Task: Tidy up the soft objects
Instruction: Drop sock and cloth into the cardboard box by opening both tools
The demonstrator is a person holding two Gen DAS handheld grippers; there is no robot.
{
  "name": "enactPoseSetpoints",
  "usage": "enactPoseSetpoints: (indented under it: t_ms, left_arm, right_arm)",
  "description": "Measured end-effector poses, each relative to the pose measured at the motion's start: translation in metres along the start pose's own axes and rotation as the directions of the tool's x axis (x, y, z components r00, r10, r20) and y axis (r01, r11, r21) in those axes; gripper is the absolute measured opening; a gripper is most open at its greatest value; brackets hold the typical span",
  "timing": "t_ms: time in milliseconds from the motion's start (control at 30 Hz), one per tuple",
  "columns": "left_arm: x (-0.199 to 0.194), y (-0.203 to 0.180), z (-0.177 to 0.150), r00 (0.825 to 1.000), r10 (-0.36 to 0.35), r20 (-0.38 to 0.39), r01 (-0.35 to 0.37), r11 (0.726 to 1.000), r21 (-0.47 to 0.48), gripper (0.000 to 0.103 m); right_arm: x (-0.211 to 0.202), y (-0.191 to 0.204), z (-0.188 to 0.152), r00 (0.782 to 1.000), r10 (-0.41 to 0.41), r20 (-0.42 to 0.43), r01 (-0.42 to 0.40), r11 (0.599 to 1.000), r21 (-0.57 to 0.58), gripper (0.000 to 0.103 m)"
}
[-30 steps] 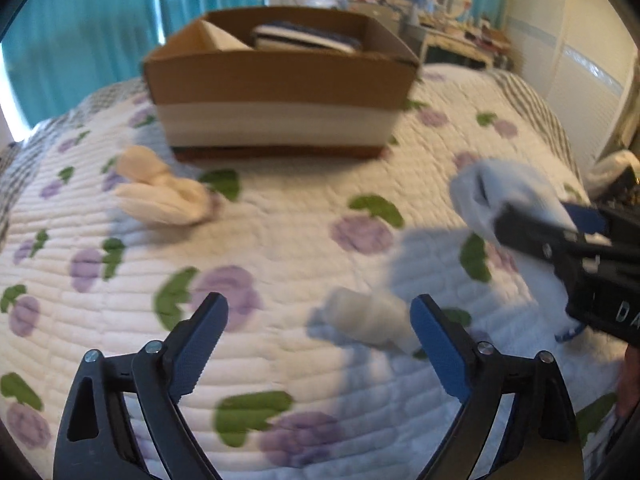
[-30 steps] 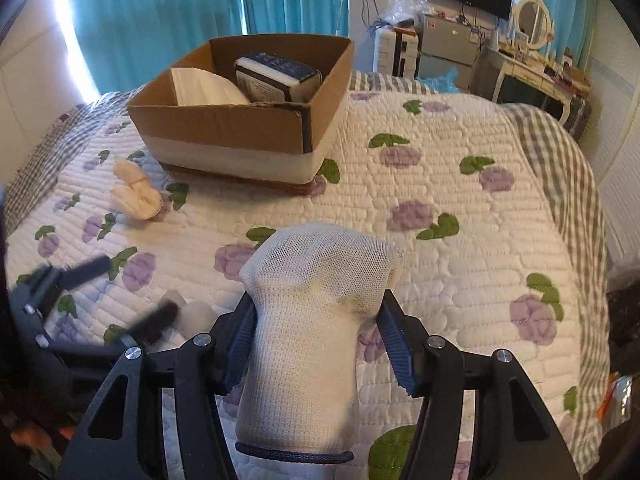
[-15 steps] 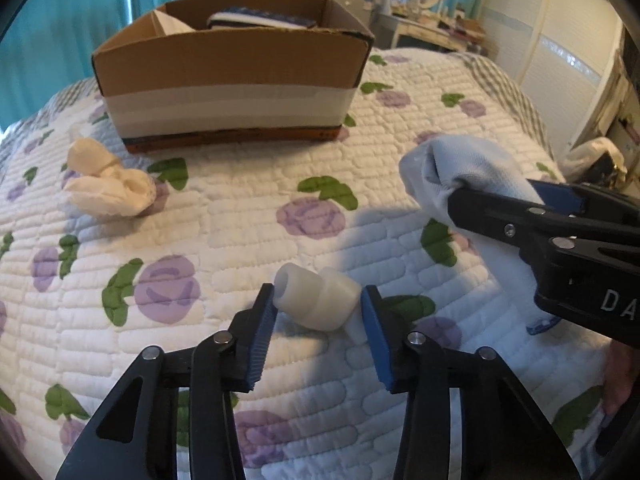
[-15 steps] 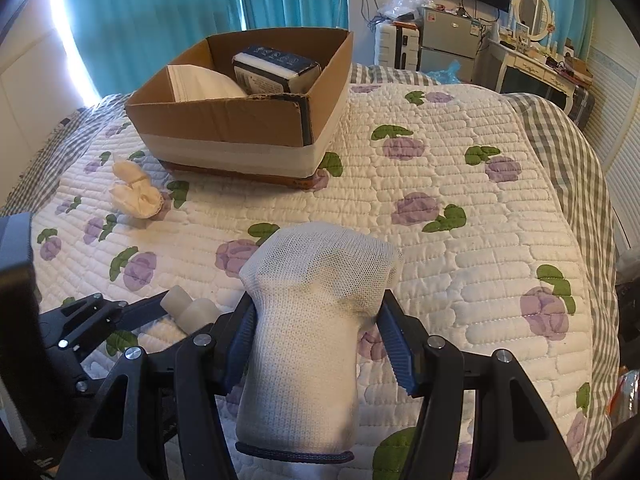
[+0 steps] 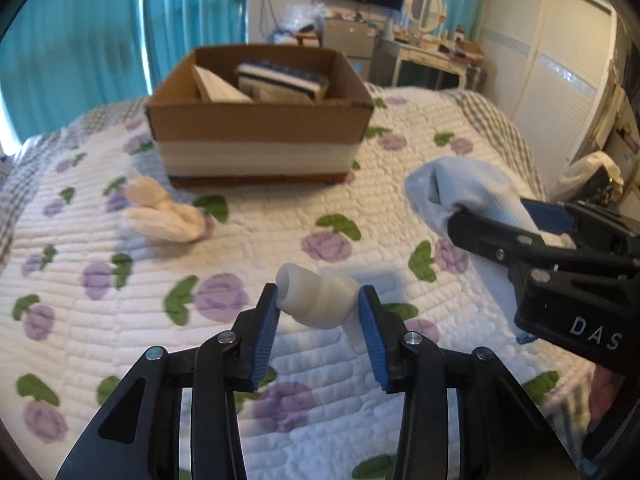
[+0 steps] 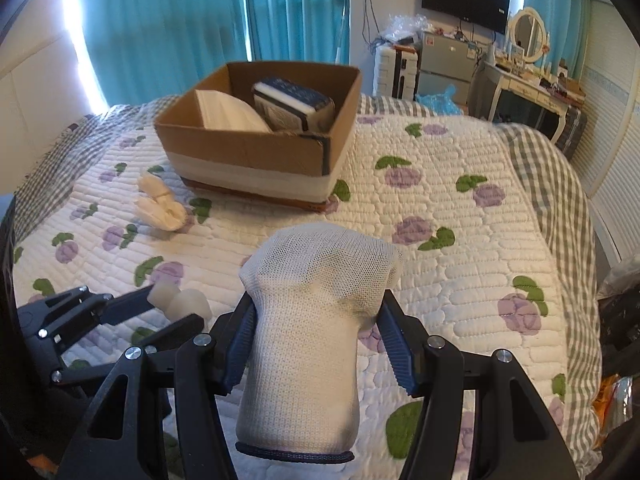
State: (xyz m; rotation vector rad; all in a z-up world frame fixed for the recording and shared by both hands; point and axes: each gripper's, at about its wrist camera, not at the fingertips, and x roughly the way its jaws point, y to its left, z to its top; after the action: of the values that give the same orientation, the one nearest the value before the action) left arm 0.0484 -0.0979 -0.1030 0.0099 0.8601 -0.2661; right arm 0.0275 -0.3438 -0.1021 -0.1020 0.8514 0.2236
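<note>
My left gripper (image 5: 319, 307) is shut on a small cream rolled sock (image 5: 316, 298) and holds it just above the quilt; it also shows in the right wrist view (image 6: 180, 304). My right gripper (image 6: 318, 312) is shut on a white knit sock with a dark cuff (image 6: 310, 328), seen at the right of the left wrist view (image 5: 472, 204). A cardboard box (image 5: 260, 140) stands further back on the bed, holding folded items (image 6: 296, 102). A cream sock bundle (image 5: 164, 214) lies on the quilt to the box's front left.
The bed has a white quilt with purple flowers (image 6: 440, 208) and a grey checked edge (image 6: 560, 184). Teal curtains (image 6: 168, 28) hang behind. A dresser with a mirror (image 6: 528, 68) and a TV stand at the back right.
My left gripper closed on the small cream sock and lifted it off the quilt. My right gripper kept its hold on the white sock.
</note>
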Motion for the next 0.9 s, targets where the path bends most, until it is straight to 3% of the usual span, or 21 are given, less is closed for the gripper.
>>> enactPoseSetpoints:
  t_ms: [233, 500, 667, 900]
  left_arm:
    - [-0.05, 0.012, 0.02, 0.994, 0.015, 0.108, -0.016, 1.0, 0.003, 0.039]
    - [-0.081, 0.029, 0.058, 0.979, 0.042, 0.201, -0.046, 0.999, 0.017, 0.039]
    - [-0.077, 0.037, 0.094, 0.969, 0.057, 0.24, -0.07, 0.997, 0.045, 0.04]
    - [-0.033, 0.054, 0.148, 0.969, 0.053, 0.243, -0.07, 0.995, 0.065, 0.04]
  right_arm:
    - [-0.036, 0.015, 0.008, 0.998, 0.003, 0.063, -0.002, 1.0, -0.019, 0.058]
    - [-0.066, 0.03, 0.036, 0.989, 0.033, 0.145, -0.025, 0.998, -0.059, 0.058]
    - [-0.066, 0.036, 0.068, 0.981, 0.044, 0.189, -0.027, 0.996, -0.091, 0.058]
    - [-0.044, 0.028, 0.119, 0.971, 0.072, 0.23, -0.052, 0.994, -0.092, 0.058]
